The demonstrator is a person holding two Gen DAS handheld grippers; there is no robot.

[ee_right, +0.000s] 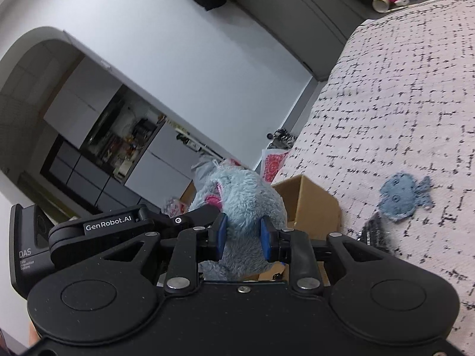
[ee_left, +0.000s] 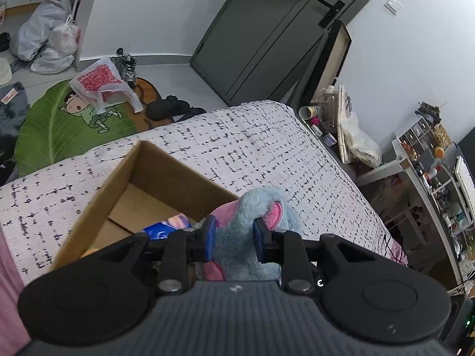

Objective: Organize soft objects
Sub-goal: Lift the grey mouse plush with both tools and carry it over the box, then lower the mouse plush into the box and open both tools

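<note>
A light blue plush toy (ee_left: pixel 261 204) with pink ears hangs over the bed beside an open cardboard box (ee_left: pixel 124 172). My left gripper (ee_left: pixel 234 234) is shut on it, blue pads pressing into the fur near a pink ear. In the right wrist view the same plush toy (ee_right: pixel 243 195) sits between the pads of my right gripper (ee_right: pixel 243 234), also shut on it. The left gripper's black housing (ee_right: pixel 118 228) shows at the left, reaching the toy. The box (ee_right: pixel 314 204) lies just behind. A blue packet (ee_left: pixel 169 227) lies inside the box. A small blue fish-shaped cloth (ee_right: pixel 400 197) rests on the bed.
The bed cover (ee_left: pixel 252 142) is white with black dashes. Beyond the bed are a green leaf rug (ee_left: pixel 53 130), plastic bags (ee_left: pixel 98 83), black shoes (ee_left: pixel 169 108) and a grey door (ee_left: pixel 261 35). Cluttered shelves (ee_left: pixel 430 172) stand at the right. A dark ribbed object (ee_right: pixel 371 233) lies by the fish cloth.
</note>
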